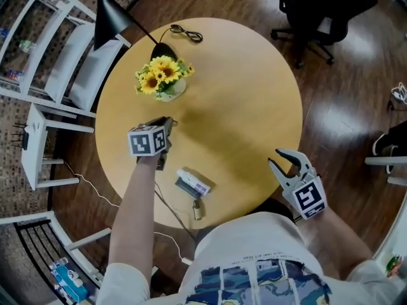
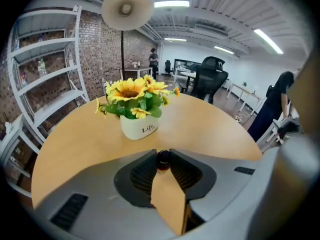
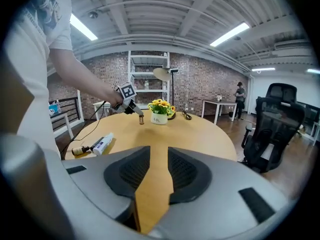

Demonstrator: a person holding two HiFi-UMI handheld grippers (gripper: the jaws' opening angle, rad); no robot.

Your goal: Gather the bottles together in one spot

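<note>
Left gripper view: the left tongs (image 2: 163, 153) clamp a small dark bottle (image 2: 163, 160) at their tips; the right tongs (image 3: 158, 149) stand apart, empty.

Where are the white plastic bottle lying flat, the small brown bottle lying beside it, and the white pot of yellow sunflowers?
white plastic bottle (image 1: 193, 183): head view, middle of its body.
small brown bottle (image 1: 198, 209): head view, its body.
white pot of yellow sunflowers (image 2: 140, 128): left gripper view, front wall.

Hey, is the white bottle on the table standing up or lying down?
Lying down. The white bottle rests lengthwise on the table, seen flat in the head and right gripper views.
</note>
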